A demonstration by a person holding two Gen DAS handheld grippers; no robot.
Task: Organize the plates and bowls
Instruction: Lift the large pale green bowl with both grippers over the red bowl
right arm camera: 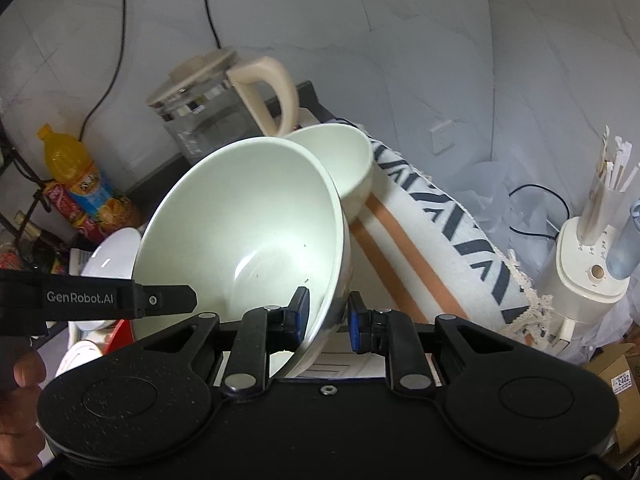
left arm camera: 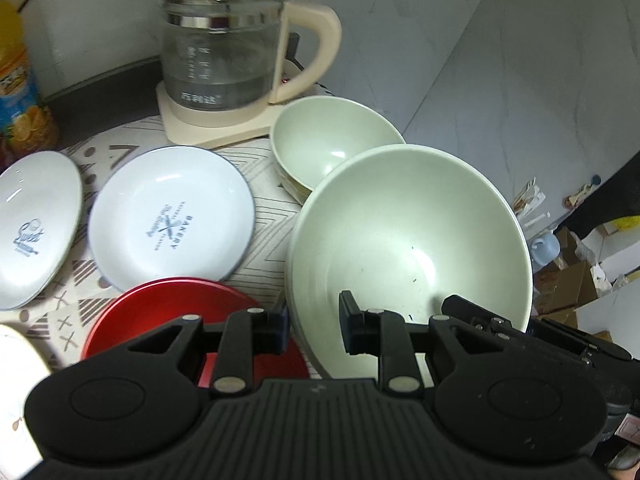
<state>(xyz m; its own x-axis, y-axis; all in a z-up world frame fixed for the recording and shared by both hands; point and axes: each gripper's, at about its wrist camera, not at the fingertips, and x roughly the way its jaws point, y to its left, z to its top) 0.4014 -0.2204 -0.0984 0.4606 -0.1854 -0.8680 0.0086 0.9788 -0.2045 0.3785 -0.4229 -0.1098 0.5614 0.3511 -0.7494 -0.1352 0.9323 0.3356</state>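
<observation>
A large pale green bowl [left arm camera: 408, 236] is held tilted between both grippers. My left gripper [left arm camera: 314, 326] straddles its near rim, one finger inside and one outside. My right gripper [right arm camera: 328, 320] clamps the bowl's [right arm camera: 248, 224] opposite rim in the same way. A smaller pale green bowl [left arm camera: 332, 140] sits behind it, also seen in the right wrist view [right arm camera: 344, 160]. Two white plates [left arm camera: 172, 216] [left arm camera: 32, 228] and a red plate [left arm camera: 160, 312] lie on the patterned cloth to the left.
A glass kettle [left arm camera: 224, 52] on a cream base stands at the back. An orange juice bottle [left arm camera: 20, 88] stands far left. The cloth [right arm camera: 436, 224] hangs over the table's right edge. A cream appliance [right arm camera: 588, 276] and cardboard boxes [left arm camera: 568, 284] sit lower right.
</observation>
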